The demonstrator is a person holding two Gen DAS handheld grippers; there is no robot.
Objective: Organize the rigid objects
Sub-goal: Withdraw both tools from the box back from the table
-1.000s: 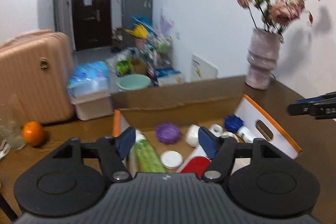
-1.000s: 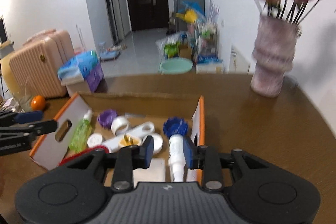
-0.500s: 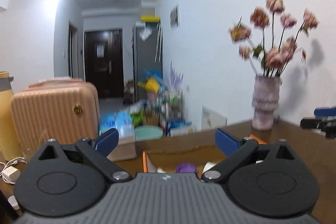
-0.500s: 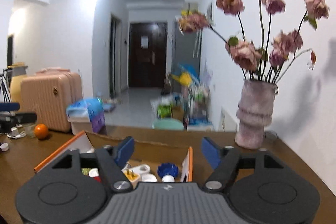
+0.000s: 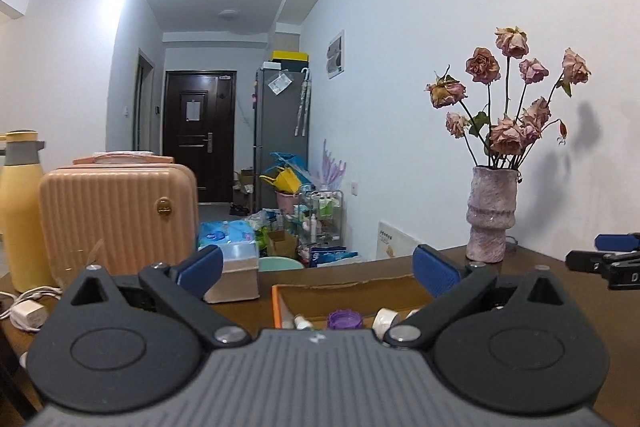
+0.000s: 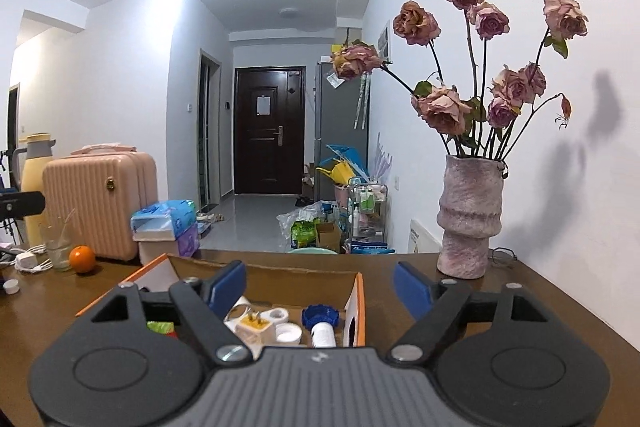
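Note:
An open cardboard box with orange edges [image 5: 280, 303] [image 6: 362, 307] sits on the brown table just below and ahead of both grippers. In it I see a purple cap [image 5: 345, 319], a white roll [image 5: 386, 315], a blue cap [image 6: 320, 315], a white bottle [image 6: 323, 335], a white plug [image 6: 254, 327], a white lid [image 6: 289, 333] and something green [image 6: 160, 327]. My left gripper [image 5: 316, 265] stands wide open, empty, above the box's near left side. My right gripper [image 6: 319, 283] is opening its jaws, with nothing between them, over the box's near right corner.
A pink vase of dried roses [image 5: 490, 215] [image 6: 470, 219] stands at the table's back right. On the left are an orange [image 6: 82, 259], a glass [image 6: 60, 251], a yellow flask [image 5: 20, 219], a charger with cable [image 5: 28, 311] and a small white cap [image 6: 11, 285]. A pink suitcase [image 5: 116, 215] stands behind the table.
Both grippers have tipped up from looking down into the box to nearly level and drawn back from it. Both pairs of jaws have spread wide, holding nothing.

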